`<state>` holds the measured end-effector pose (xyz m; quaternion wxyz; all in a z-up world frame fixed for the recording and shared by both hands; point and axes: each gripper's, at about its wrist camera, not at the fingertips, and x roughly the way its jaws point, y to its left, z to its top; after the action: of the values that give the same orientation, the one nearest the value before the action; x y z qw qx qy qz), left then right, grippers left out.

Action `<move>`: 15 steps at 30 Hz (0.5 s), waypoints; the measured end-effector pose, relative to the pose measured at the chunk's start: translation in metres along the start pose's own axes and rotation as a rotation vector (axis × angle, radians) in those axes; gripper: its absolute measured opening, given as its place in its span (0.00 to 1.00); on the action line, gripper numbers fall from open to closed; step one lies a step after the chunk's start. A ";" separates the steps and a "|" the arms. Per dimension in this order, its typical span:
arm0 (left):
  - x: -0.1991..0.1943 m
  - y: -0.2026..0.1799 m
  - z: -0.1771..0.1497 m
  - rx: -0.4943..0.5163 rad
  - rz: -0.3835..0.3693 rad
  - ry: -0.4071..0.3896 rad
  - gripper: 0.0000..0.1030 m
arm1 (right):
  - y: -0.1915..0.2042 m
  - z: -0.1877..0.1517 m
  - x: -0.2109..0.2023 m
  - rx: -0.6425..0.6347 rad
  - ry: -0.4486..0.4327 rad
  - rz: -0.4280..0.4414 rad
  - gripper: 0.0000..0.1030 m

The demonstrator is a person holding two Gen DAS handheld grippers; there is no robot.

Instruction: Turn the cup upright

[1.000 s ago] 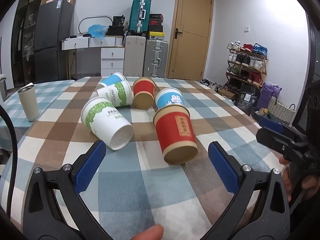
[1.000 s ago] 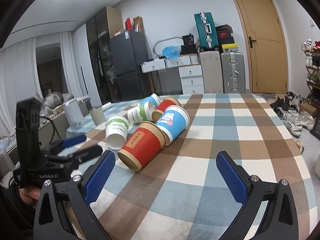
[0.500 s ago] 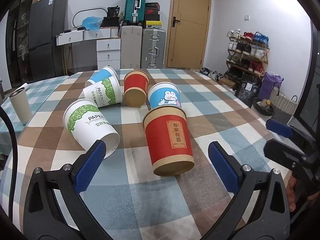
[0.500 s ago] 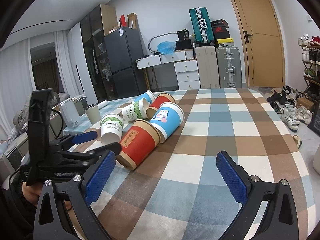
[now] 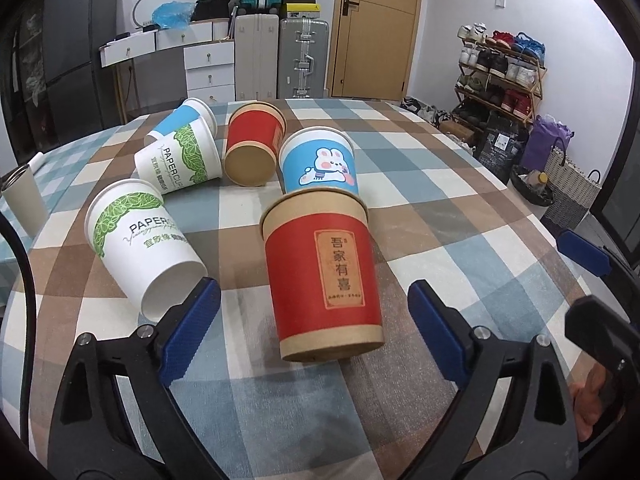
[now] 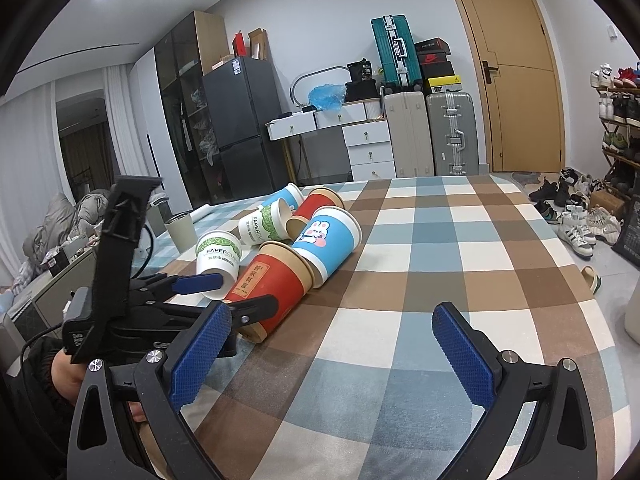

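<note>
Left gripper (image 5: 314, 322) jaws wide apart, straddling the near red cup (image 5: 322, 276), which lies on its side on the checked table (image 5: 460, 216), base toward camera. Right gripper (image 6: 334, 346) jaws apart, holding nothing, over bare cloth right of the cups.

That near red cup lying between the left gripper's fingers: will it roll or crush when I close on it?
The red cup lies on its side, so it may roll. It looks like empty paper, so probably light and crushable. The bunny cup seems to touch its rim and may shift.
</note>
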<state>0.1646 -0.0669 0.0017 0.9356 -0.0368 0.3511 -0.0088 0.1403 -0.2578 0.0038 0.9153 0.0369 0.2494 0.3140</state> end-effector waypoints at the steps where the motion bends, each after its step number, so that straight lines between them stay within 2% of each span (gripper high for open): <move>1: 0.002 0.000 0.001 0.004 0.000 0.008 0.87 | 0.000 0.000 0.000 0.000 0.001 0.000 1.00; 4: 0.008 -0.001 0.003 0.011 -0.008 0.033 0.76 | 0.001 0.000 0.000 -0.001 0.002 0.001 1.00; 6: 0.012 -0.001 0.004 0.006 -0.018 0.042 0.63 | 0.001 0.000 0.000 -0.001 0.002 0.001 1.00; 8: 0.013 0.001 0.003 -0.005 -0.026 0.046 0.56 | 0.001 0.000 0.000 -0.002 0.004 0.003 1.00; 15: 0.002 0.007 -0.003 -0.041 -0.040 0.026 0.56 | 0.003 -0.002 0.002 -0.004 -0.003 0.013 1.00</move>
<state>0.1639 -0.0602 -0.0025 0.9297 -0.0629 0.3623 -0.0208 0.1388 -0.2544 0.0018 0.9137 0.0371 0.2472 0.3203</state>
